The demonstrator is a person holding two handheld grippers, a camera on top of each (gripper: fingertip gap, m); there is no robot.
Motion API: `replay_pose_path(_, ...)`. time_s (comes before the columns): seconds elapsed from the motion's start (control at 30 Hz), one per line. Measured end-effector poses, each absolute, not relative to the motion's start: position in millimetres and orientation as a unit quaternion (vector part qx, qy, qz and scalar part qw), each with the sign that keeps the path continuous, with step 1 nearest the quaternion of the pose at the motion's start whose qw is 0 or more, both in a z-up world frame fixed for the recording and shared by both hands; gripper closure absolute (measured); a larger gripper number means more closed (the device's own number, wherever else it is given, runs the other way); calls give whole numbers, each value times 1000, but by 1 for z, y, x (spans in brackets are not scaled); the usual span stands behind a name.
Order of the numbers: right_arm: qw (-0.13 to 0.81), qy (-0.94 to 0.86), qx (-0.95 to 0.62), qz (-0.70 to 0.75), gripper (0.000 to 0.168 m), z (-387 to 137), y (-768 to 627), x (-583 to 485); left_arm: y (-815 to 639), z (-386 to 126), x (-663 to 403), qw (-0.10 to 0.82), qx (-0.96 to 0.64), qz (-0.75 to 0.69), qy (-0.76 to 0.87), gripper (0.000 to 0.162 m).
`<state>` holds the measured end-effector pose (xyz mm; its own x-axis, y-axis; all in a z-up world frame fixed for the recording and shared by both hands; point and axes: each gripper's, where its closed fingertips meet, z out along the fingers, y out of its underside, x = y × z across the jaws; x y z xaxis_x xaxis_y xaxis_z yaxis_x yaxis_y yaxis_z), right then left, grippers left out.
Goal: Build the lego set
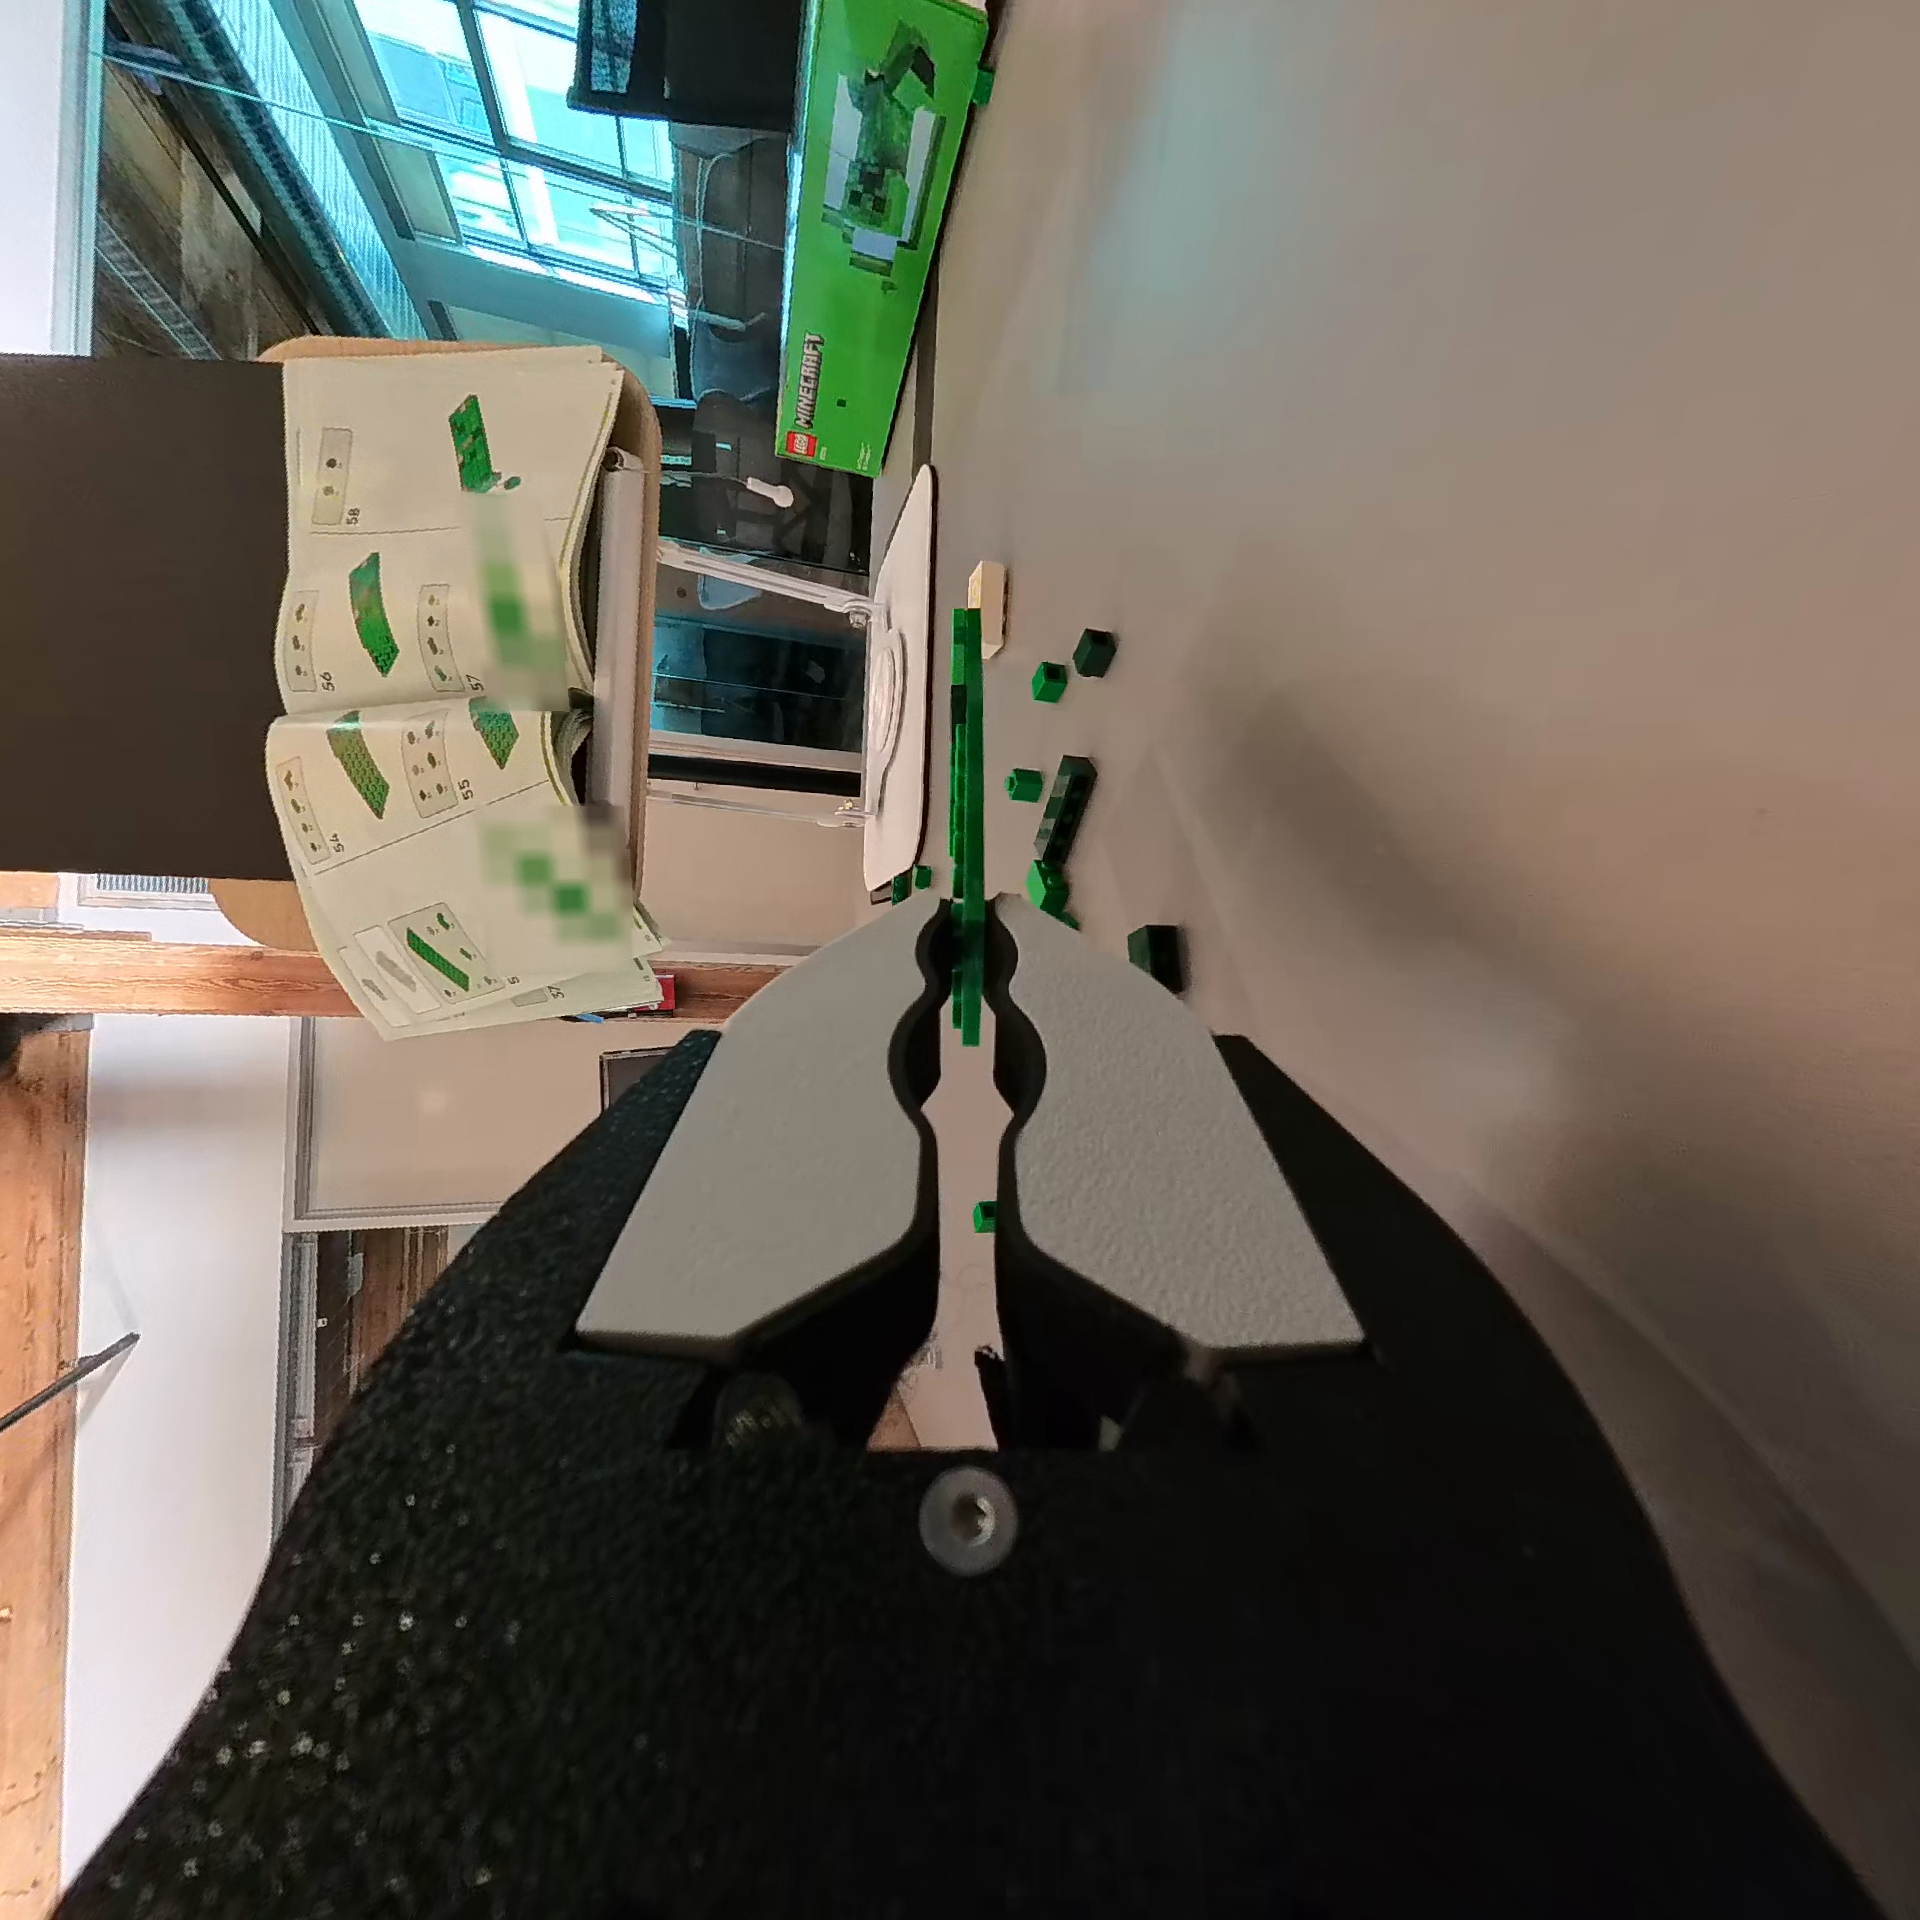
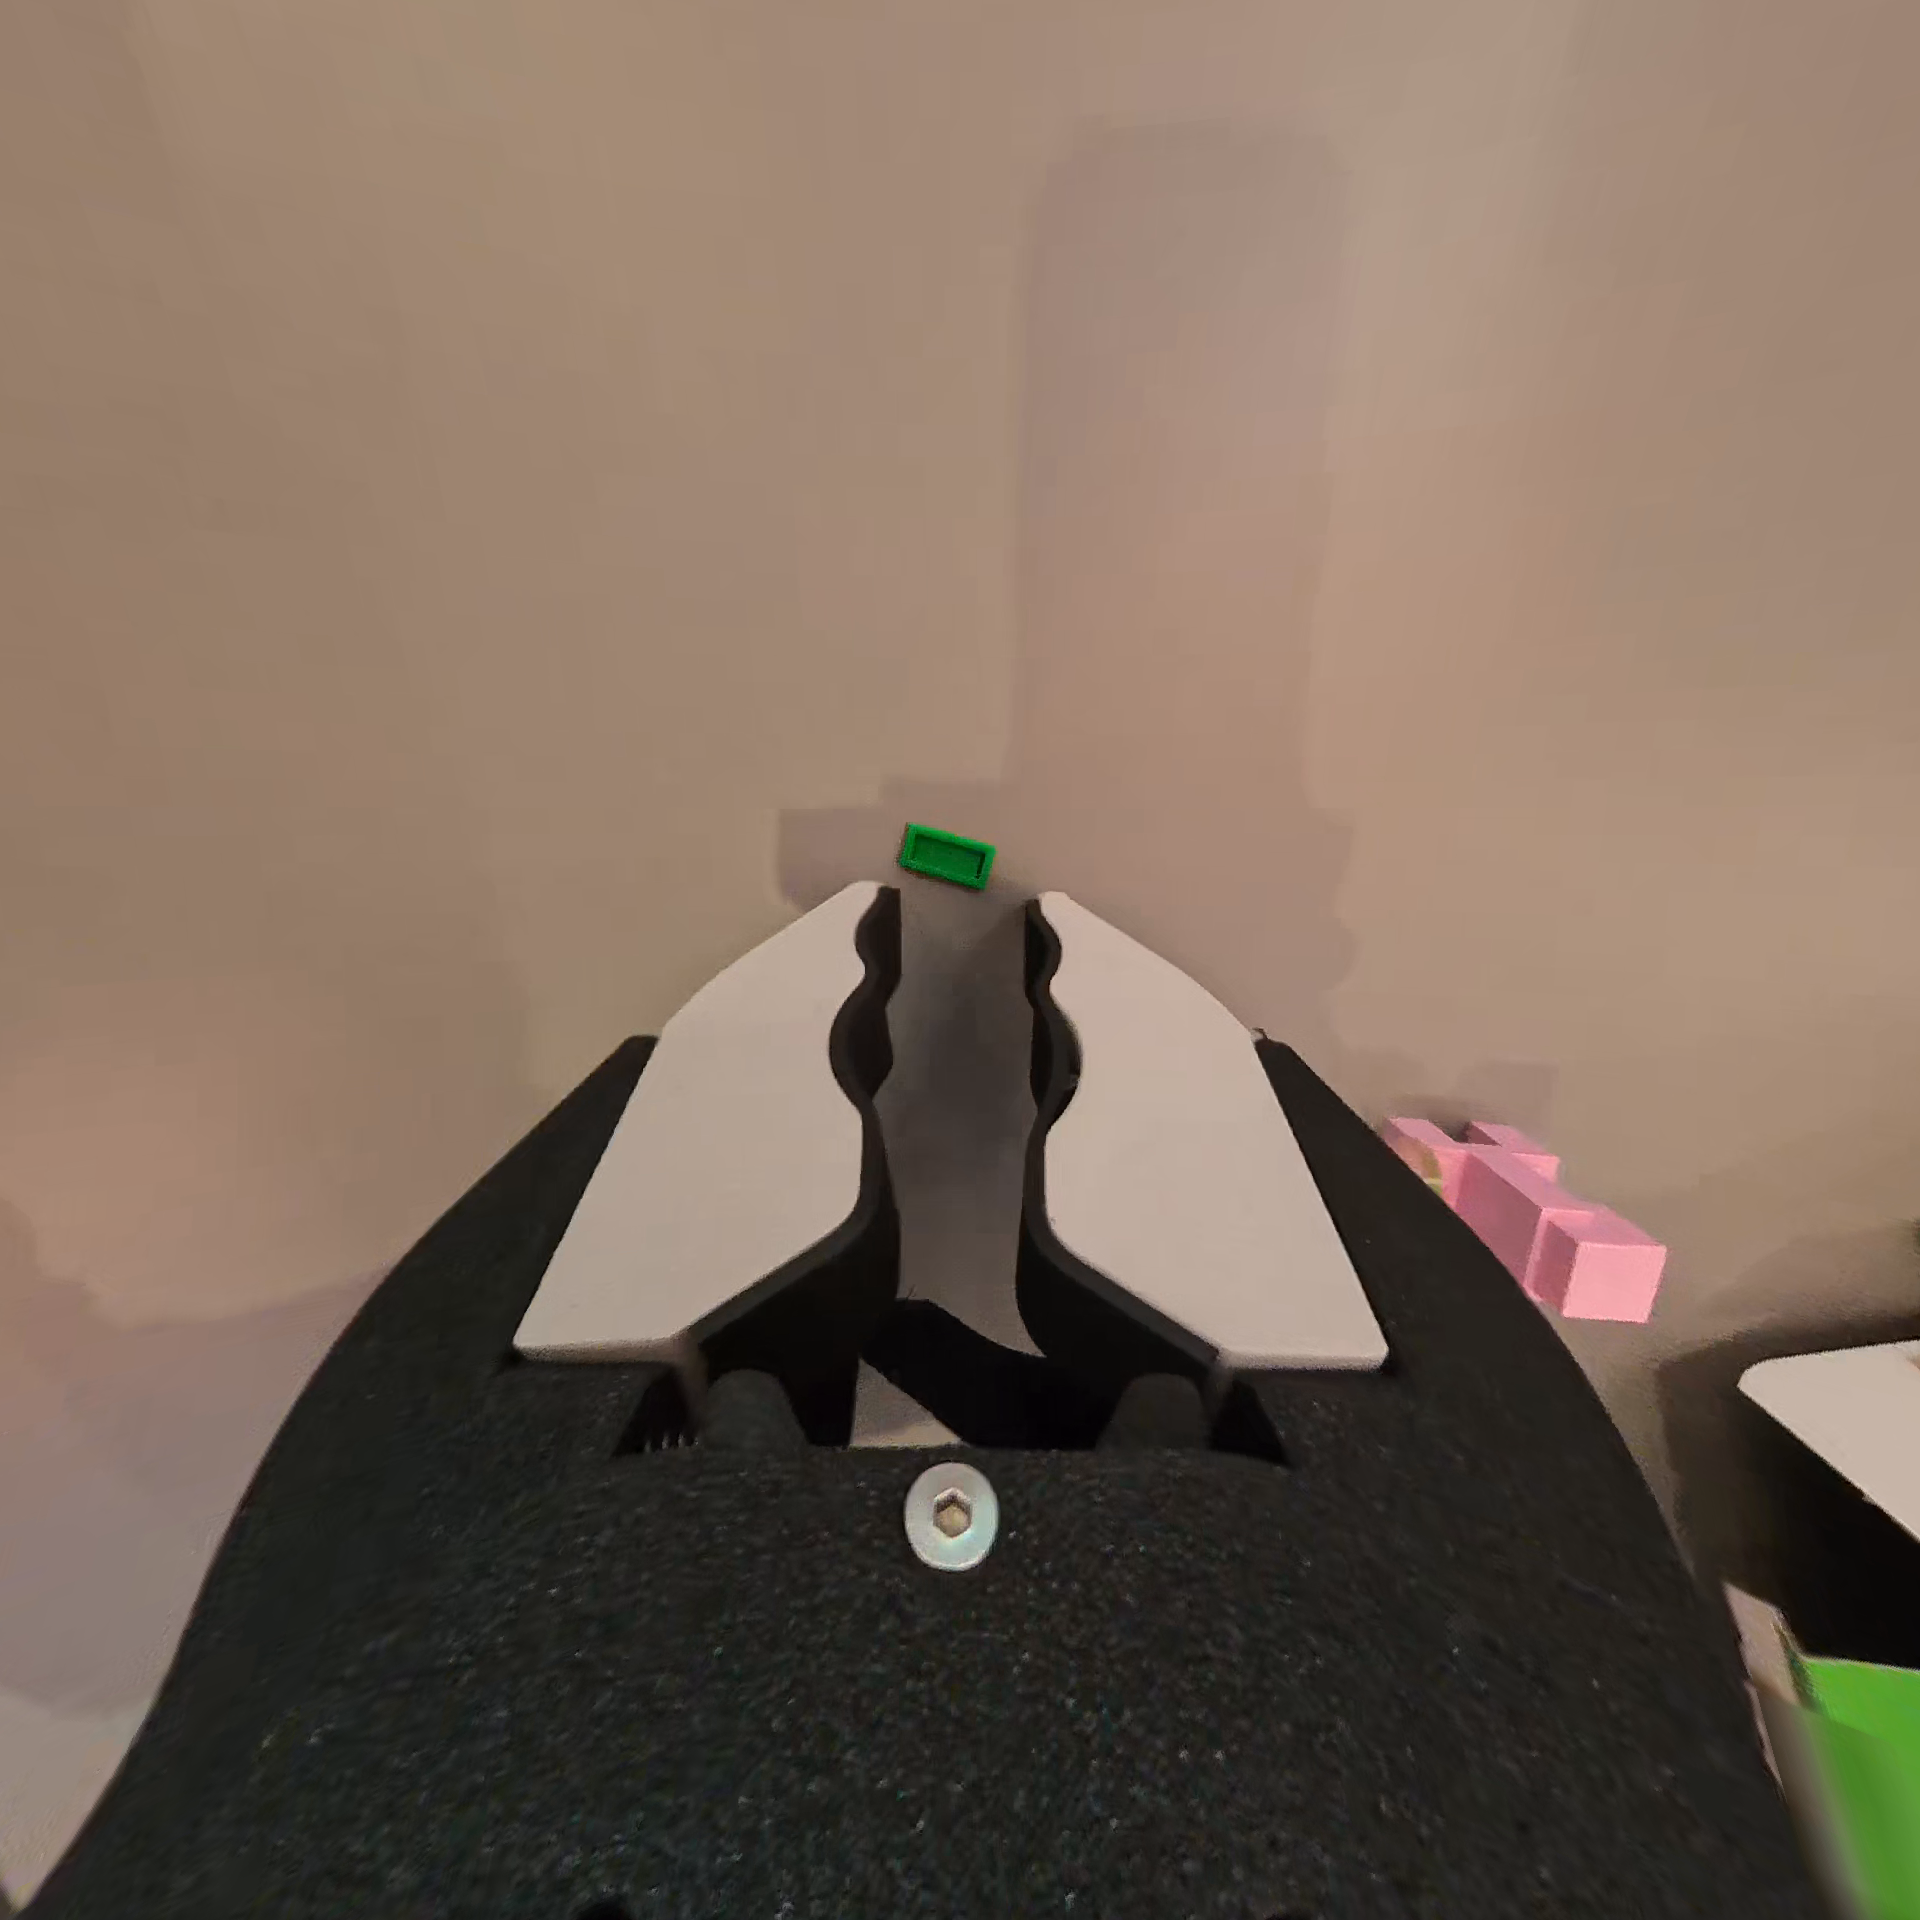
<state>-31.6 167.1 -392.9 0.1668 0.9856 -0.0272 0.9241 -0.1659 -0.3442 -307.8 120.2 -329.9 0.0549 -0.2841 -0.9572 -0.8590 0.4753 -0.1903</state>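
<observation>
Green plate (image 1: 968, 790): thin, stiff, light; pinched edge-on at its near end by left hand-held gripper (image 1: 971, 914), above the bench (image 1: 1455, 623).

Small green tile (image 2: 945, 856): flat on bench, slippery; right hand-held gripper (image 2: 958, 902) spread just short; take its long sides.

I see soft, dim indoor light, daylight from windows (image 1: 499, 197), faint shadows on the table (image 2: 520, 520), blurred, bowed edges.
</observation>
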Motion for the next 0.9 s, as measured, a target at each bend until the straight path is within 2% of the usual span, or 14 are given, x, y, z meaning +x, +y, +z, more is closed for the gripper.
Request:
replay_pose_path(0.2,138,-685,-708,99,149,-392,167,-31,121,-332,-307,570,-448,249,642,158)
replay_pose_path(0.4,160,-825,-543,9,151,-384,173,-39,121,-333,-307,568,-450,246,644,158)
replay_pose_path(0.6,77,-904,-417,-58,150,-393,171,-35,122,-334,-308,565,-453,246,644,158)
replay_pose_path(0.7,51,-917,-392,-59,152,-394,171,-35,123,-335,-310,564,-456,246,644,158)
replay_pose_path(0.77,29,-920,-386,-55,161,-395,169,-34,123,-335,-310,564,-457,244,643,158)
replay_pose_path(0.9,-21,-914,-402,-54,161,-394,167,-29,122,-336,-309,563,-457,241,645,158)
